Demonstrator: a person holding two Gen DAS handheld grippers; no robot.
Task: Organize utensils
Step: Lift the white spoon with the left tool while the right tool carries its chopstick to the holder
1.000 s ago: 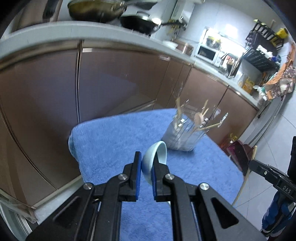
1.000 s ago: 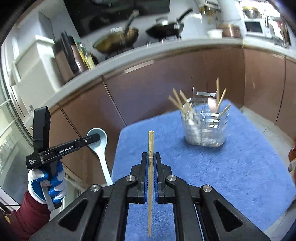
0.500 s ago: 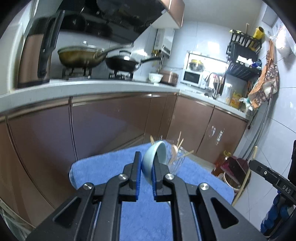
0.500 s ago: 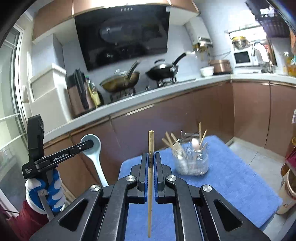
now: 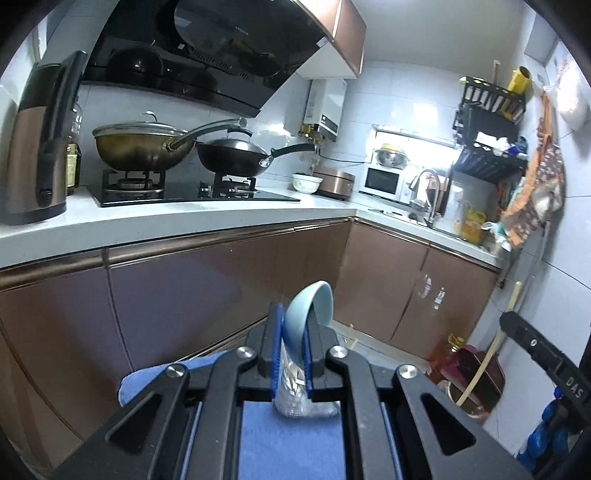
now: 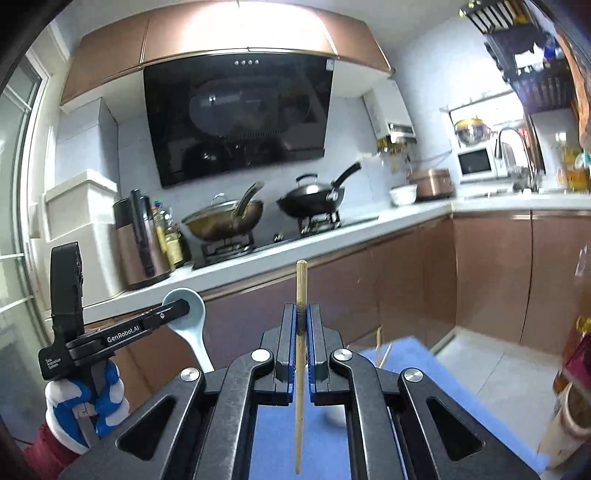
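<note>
While the left gripper (image 5: 293, 349) is clamped on a pale blue spoon (image 5: 308, 314), a utensil holder (image 5: 295, 397) behind it is mostly hidden; a wooden chopstick (image 6: 301, 332) is pinched upright by the right gripper (image 6: 301, 343) above the blue towel (image 6: 424, 354).

Both fisheye views bend straight lines hard toward black, vignetted corners. In the right wrist view a strong glare washes out the upper cabinets (image 6: 236, 33) and the frame is softly smeared at its right edge, where the shelf rack (image 6: 532, 74) blurs. In the left wrist view a bright strip light (image 5: 410, 133) over the microwave (image 5: 382, 181) blooms white; the range hood (image 5: 207, 55) shows dull reflections, and the lower cabinets (image 5: 184, 295) sit dim.
</note>
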